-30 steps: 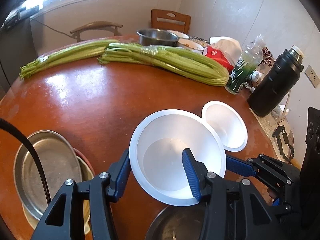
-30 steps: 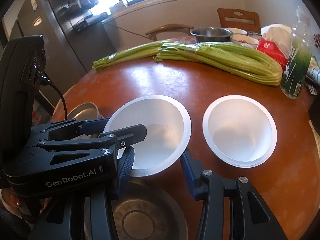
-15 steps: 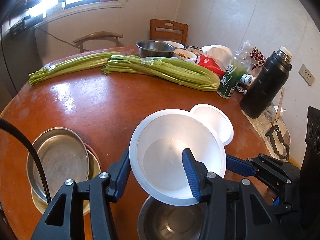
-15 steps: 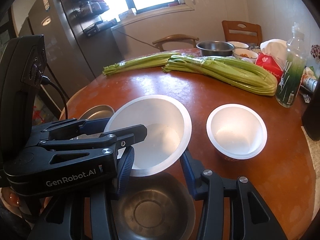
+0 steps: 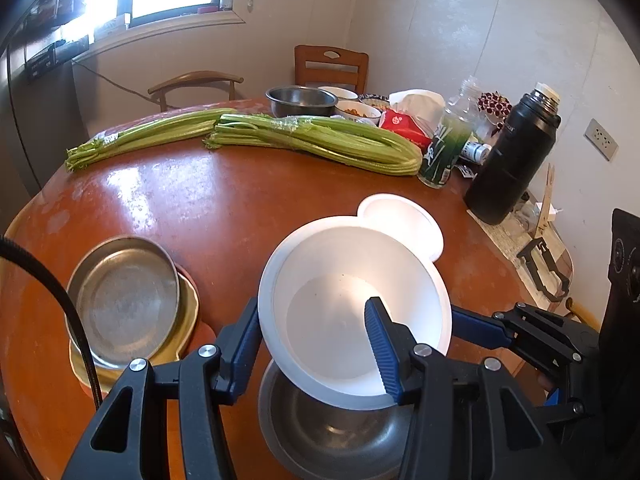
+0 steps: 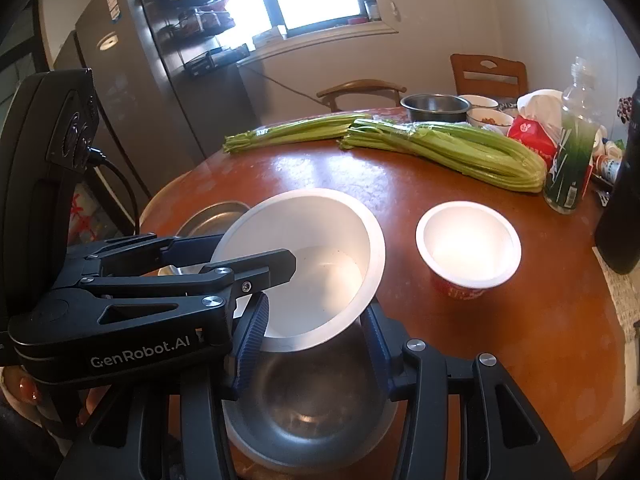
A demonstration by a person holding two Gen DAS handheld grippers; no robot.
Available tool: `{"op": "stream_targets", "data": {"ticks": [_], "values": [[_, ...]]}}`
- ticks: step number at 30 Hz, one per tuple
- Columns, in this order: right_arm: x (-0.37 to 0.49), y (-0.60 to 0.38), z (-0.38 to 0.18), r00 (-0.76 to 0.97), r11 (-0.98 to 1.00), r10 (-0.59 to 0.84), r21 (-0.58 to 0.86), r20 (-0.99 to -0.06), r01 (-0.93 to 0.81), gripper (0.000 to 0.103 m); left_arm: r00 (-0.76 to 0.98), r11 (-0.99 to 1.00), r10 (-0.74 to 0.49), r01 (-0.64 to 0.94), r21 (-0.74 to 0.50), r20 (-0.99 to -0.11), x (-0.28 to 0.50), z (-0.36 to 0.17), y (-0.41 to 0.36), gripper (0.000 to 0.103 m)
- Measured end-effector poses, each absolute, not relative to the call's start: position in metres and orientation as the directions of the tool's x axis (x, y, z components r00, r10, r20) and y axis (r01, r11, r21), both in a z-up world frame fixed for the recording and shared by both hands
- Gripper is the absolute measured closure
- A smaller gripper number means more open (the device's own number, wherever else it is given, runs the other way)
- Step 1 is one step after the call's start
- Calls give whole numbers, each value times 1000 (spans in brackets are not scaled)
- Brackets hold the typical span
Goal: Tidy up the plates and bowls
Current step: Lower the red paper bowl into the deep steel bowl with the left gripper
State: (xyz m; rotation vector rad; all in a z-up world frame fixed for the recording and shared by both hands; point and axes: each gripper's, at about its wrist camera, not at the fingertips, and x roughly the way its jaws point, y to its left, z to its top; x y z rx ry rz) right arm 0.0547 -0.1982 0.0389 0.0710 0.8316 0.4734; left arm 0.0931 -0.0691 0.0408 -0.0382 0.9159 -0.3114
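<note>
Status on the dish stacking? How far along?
Done: steel plate sits stacked on yellow plate. In hand: left claw and right claw both grip the large white bowl, held tilted over the steel bowl. Left: set it down, and the small white bowl stands alone on the table.

Large white bowl (image 5: 352,312): plain, wide-rimmed, empty, raised clear of the table and tilted, directly above the steel bowl. Steel bowl (image 6: 308,412): empty, upright on the near edge of the table, partly hidden under the white bowl. Small white cup-bowl (image 6: 468,248): white inside, red printed outer wall, upright on the table, apart from the large bowl. Steel plate (image 5: 124,300): round, shallow, empty, resting on what appears to be a yellow-rimmed plate (image 5: 188,312), with a red edge under that, at the table's left side.
</note>
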Motion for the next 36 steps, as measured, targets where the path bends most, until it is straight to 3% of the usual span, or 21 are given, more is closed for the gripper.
{"op": "stream_targets", "data": {"ticks": [36], "values": [[30,-204,-8,465,896,409,250,-785,-367,53,455,955,-260,249,-158,-852,68,-10,-79,52]]}}
